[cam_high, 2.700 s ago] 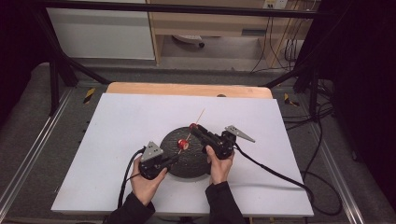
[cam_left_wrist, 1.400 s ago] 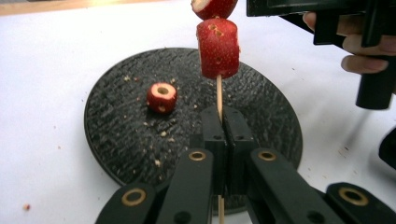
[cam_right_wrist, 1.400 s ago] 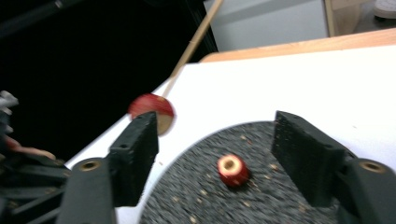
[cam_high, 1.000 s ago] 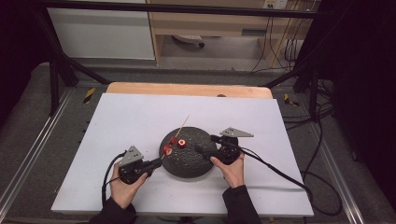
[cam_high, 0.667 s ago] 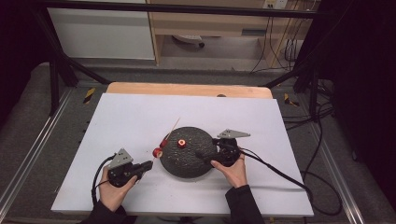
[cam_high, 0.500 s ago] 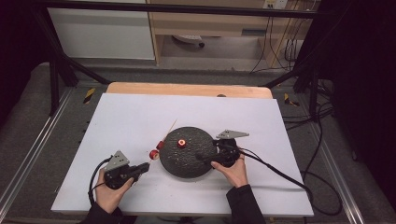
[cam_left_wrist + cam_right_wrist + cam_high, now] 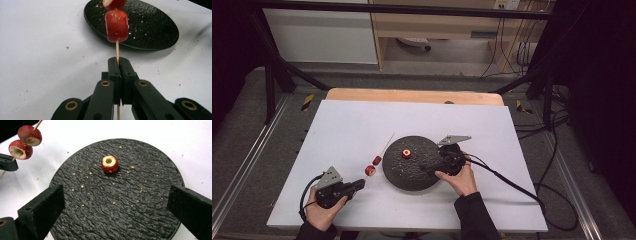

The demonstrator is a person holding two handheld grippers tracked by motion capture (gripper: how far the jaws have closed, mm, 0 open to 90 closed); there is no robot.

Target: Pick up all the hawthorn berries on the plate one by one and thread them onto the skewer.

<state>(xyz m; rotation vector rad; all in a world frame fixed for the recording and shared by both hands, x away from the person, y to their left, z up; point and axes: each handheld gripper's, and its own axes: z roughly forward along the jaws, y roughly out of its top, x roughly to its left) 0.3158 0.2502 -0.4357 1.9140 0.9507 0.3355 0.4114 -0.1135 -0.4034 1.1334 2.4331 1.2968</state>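
- The plate point(image 7: 412, 170) is black with a rough, bark-like grain, speckled with pale crumbs.
- The fruit piece on the plate point(image 7: 109, 164) has red skin and a cream cut face with a dark cored hole.
- The two skewered fruit pieces point(image 7: 25, 142) are red with cream cut faces.
- The skewer point(image 7: 117, 51) is pale wood.
- The table sheet point(image 7: 347, 130) is white; the board edge point(image 7: 412, 96) behind it is light wood.
- The left gripper point(image 7: 121, 65) is black with brass-coloured rivets.

Fruit piece point(image 7: 406, 153) on plate point(image 7: 412, 175); skewer point(image 7: 385, 145) left of plate.
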